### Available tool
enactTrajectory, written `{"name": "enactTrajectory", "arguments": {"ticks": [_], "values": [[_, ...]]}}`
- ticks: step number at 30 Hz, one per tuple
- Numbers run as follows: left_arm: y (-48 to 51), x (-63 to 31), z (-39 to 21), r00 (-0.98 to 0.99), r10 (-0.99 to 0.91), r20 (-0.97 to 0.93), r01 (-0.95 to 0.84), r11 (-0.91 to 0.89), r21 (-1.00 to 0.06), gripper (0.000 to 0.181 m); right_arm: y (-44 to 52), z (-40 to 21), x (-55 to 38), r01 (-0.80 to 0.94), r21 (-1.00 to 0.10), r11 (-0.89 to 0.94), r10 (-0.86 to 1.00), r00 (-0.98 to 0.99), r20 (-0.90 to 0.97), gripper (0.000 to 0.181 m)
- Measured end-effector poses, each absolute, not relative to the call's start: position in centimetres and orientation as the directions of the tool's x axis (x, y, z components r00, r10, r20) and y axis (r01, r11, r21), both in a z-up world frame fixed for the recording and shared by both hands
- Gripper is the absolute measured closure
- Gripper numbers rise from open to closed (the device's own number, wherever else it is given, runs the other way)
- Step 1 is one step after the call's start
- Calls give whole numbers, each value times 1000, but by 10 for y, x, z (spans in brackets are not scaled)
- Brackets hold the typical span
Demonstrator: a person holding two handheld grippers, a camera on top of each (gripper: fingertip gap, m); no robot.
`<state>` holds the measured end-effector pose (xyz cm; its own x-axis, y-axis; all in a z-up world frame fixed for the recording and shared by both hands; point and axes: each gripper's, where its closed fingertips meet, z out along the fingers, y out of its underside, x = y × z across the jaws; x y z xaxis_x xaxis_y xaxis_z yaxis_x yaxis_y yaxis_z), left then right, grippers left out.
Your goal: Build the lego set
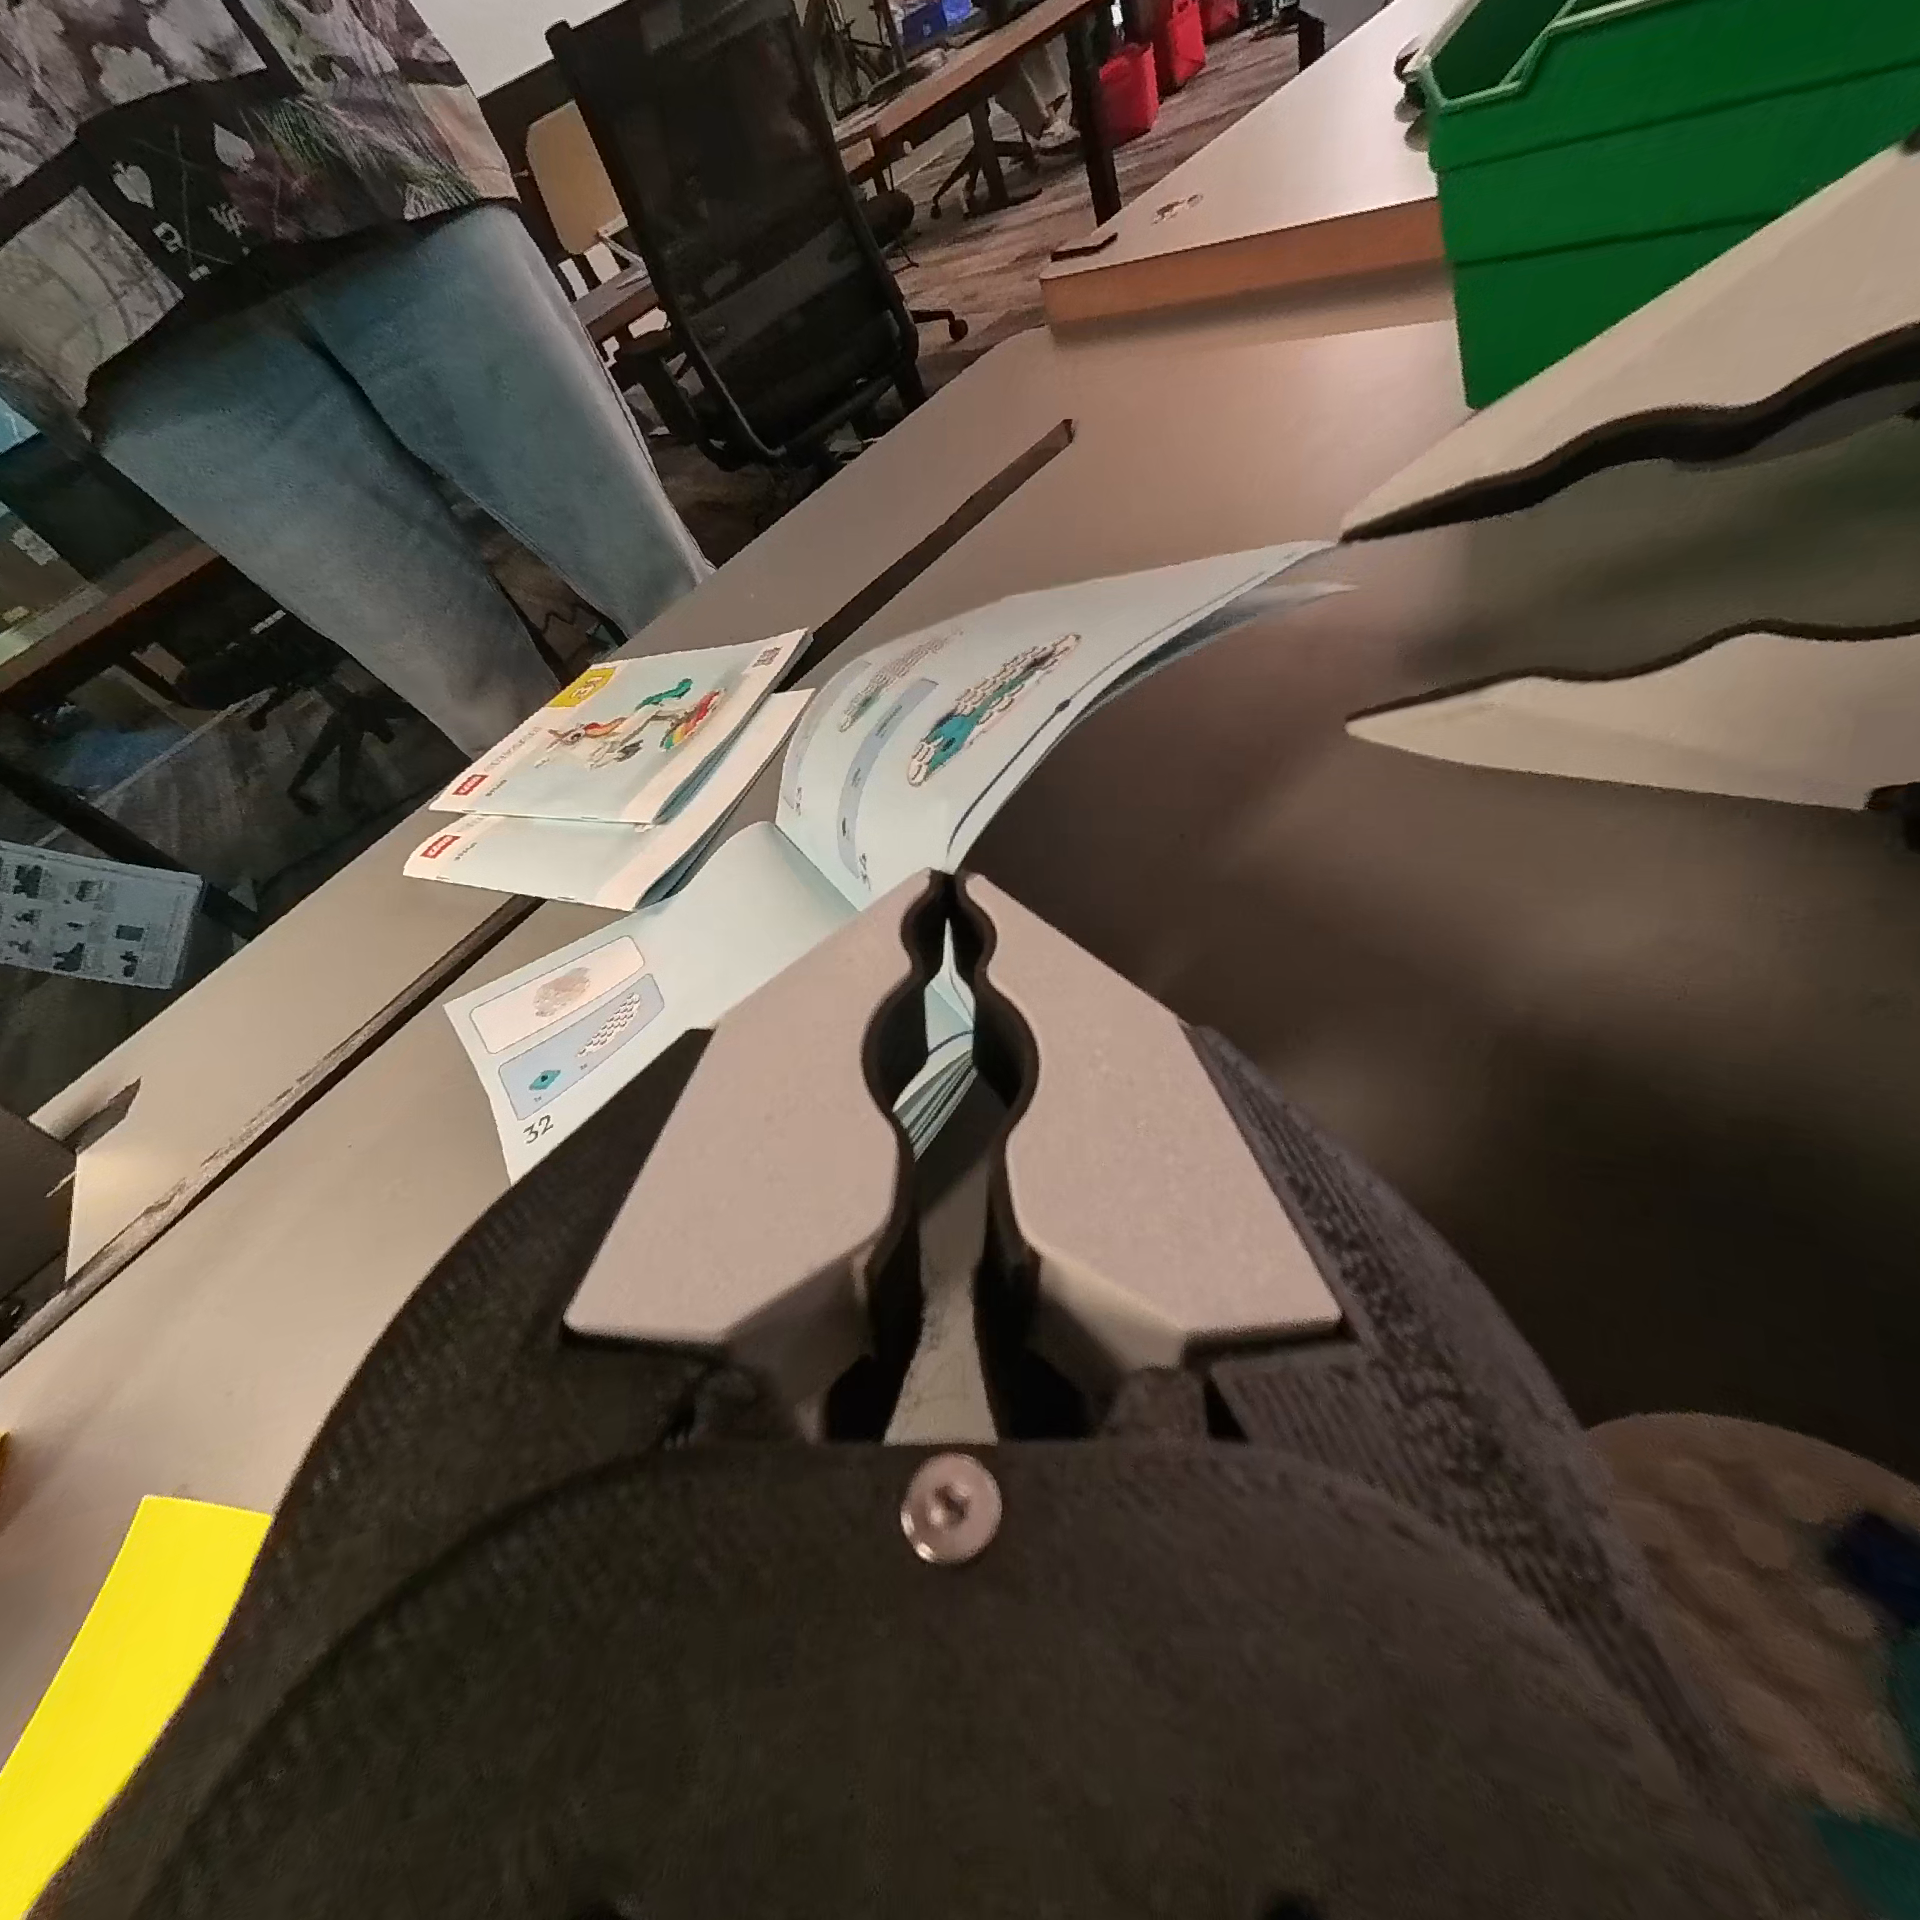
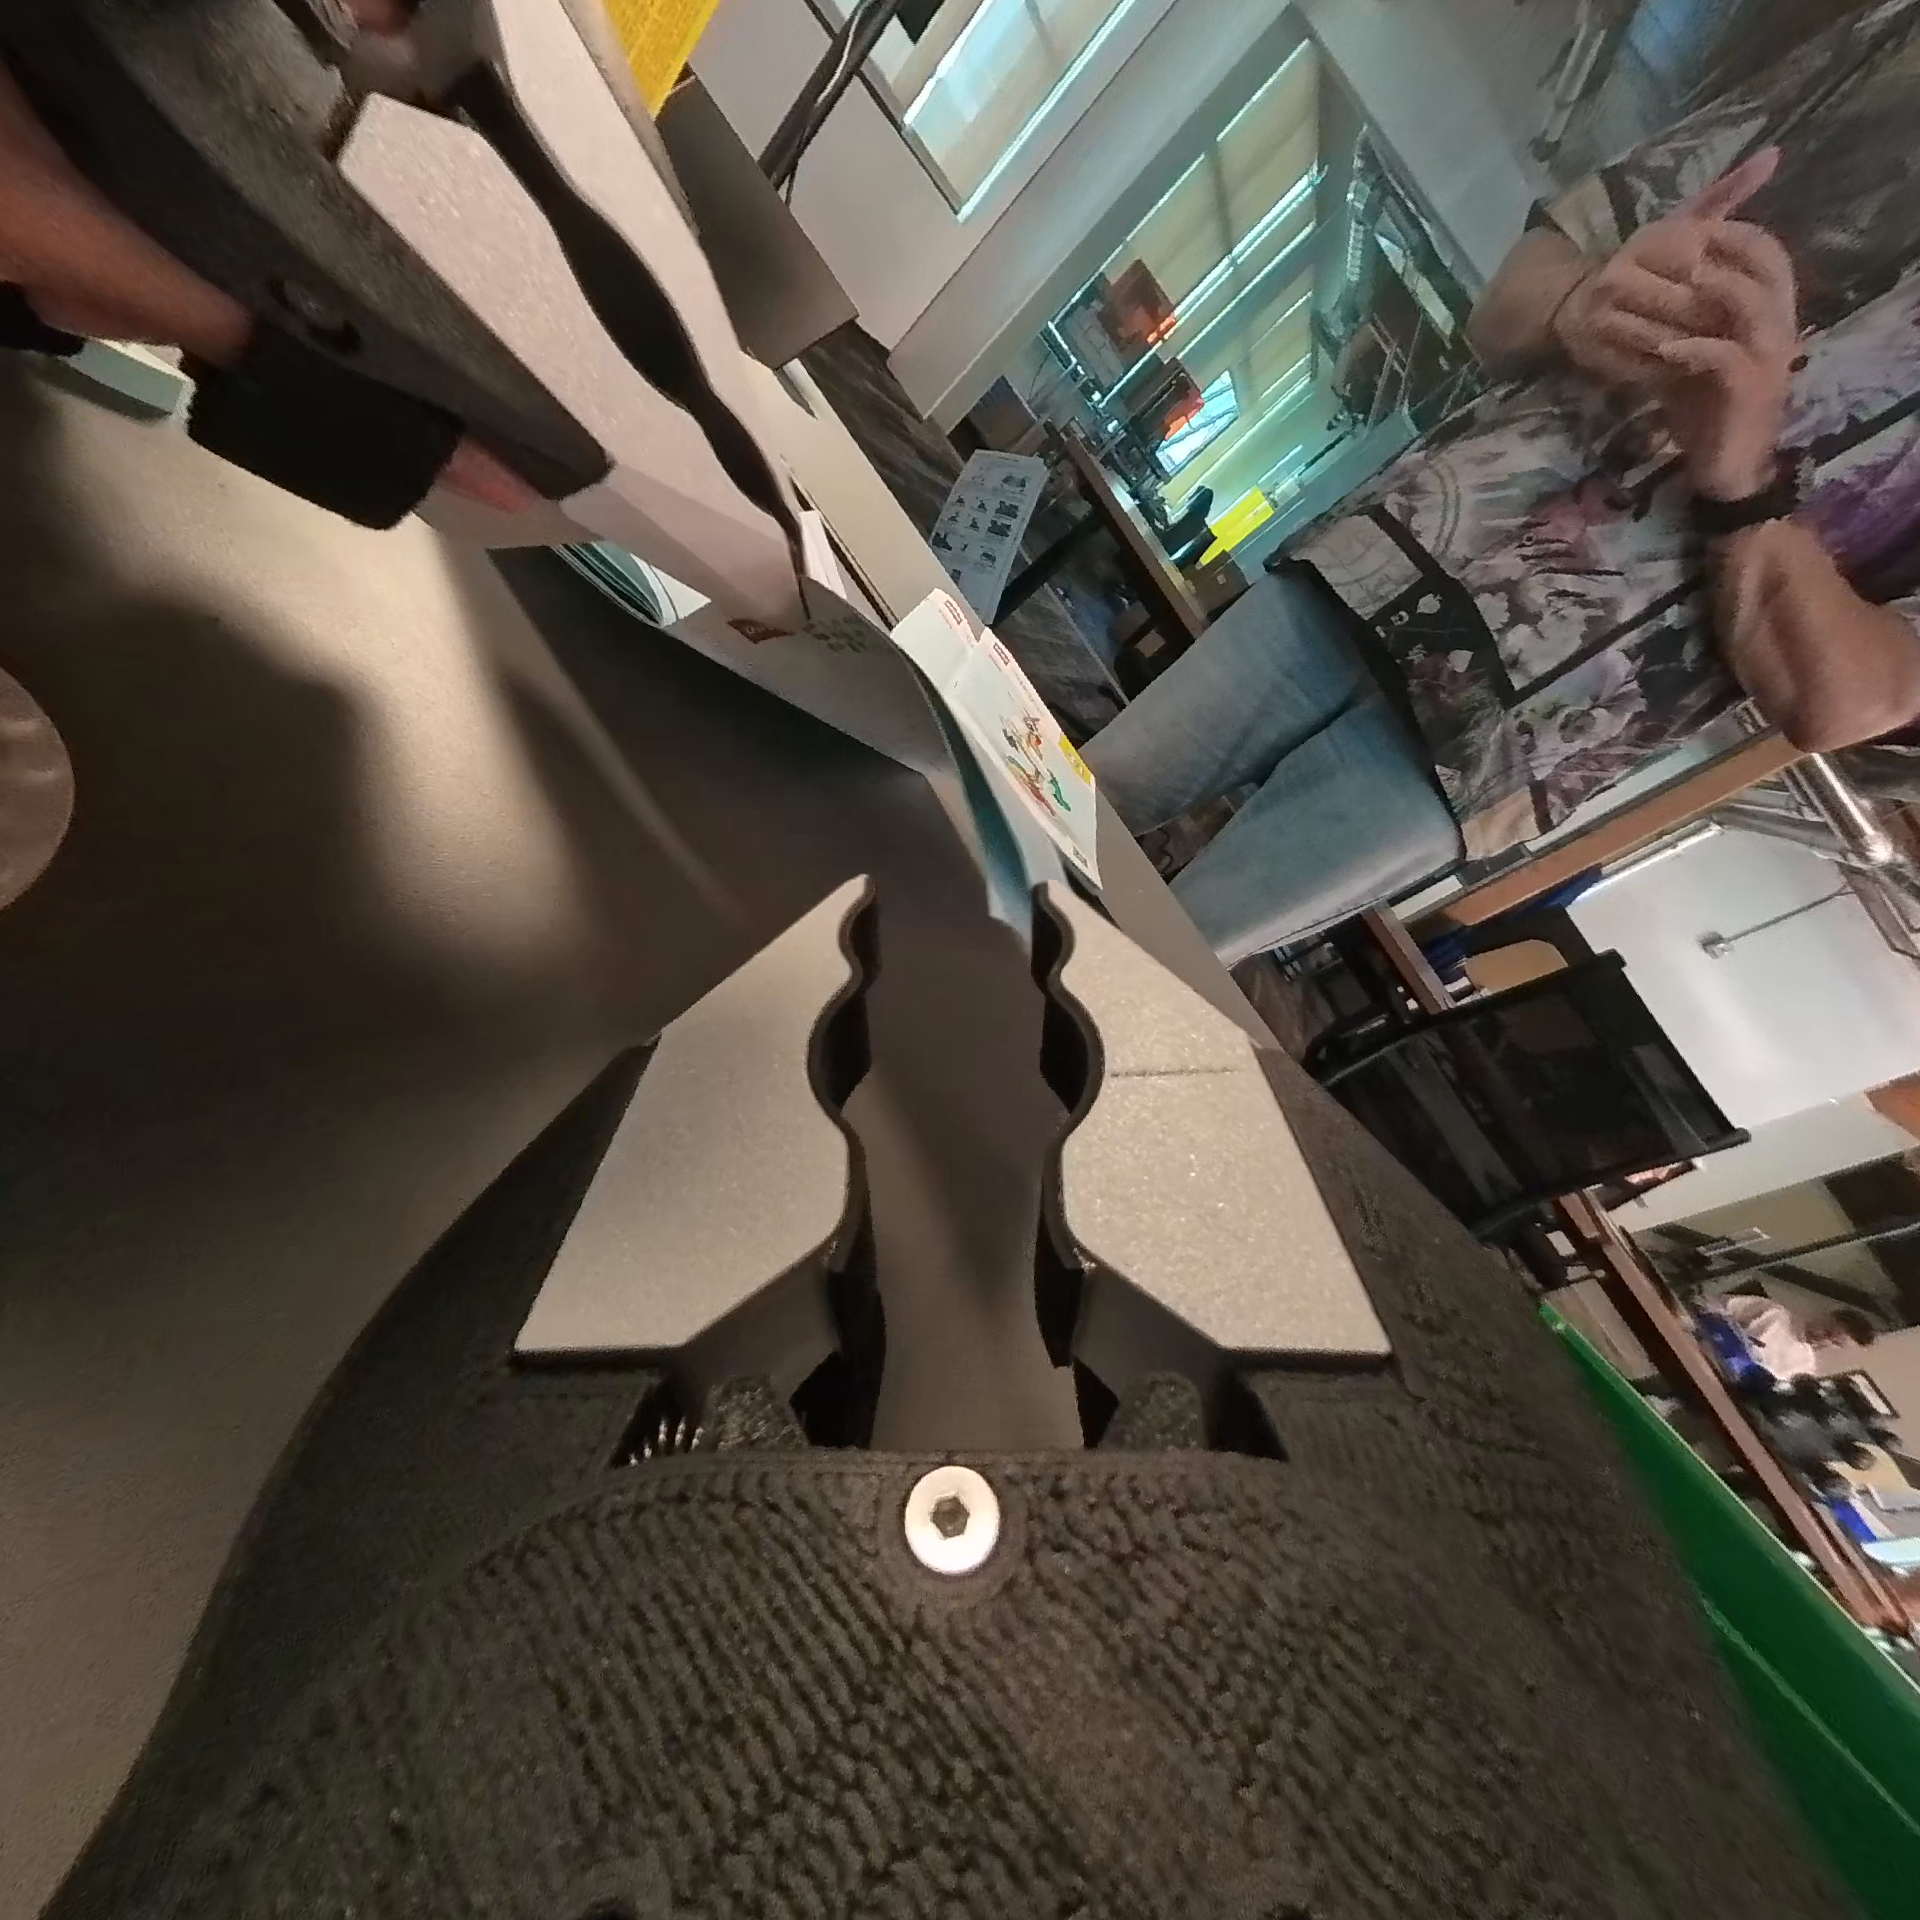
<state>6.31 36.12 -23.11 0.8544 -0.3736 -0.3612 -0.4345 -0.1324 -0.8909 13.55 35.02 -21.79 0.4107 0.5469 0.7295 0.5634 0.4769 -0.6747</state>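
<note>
Left fingers clamped booklet pages over the worktop; right fingers stood apart, page edge touching one.

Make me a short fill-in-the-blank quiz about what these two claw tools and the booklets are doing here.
The left gripper has its jaws ____ on a page of the open booklet.
The right gripper has its jaws ____.
Two closed booklets lie ____ on the table.
The bin is ____.

Missing: shut; open; stacked; green
</note>
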Motion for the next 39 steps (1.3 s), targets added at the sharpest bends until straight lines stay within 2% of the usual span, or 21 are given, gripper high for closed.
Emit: {"name": "enactTrajectory", "arguments": {"ticks": [39], "values": [[362, 60, -227, 878, -385, -286, -362, -142, -921, 181, 357, -222, 131, 656, -557, 509, 439, 359, 824, 159]]}}
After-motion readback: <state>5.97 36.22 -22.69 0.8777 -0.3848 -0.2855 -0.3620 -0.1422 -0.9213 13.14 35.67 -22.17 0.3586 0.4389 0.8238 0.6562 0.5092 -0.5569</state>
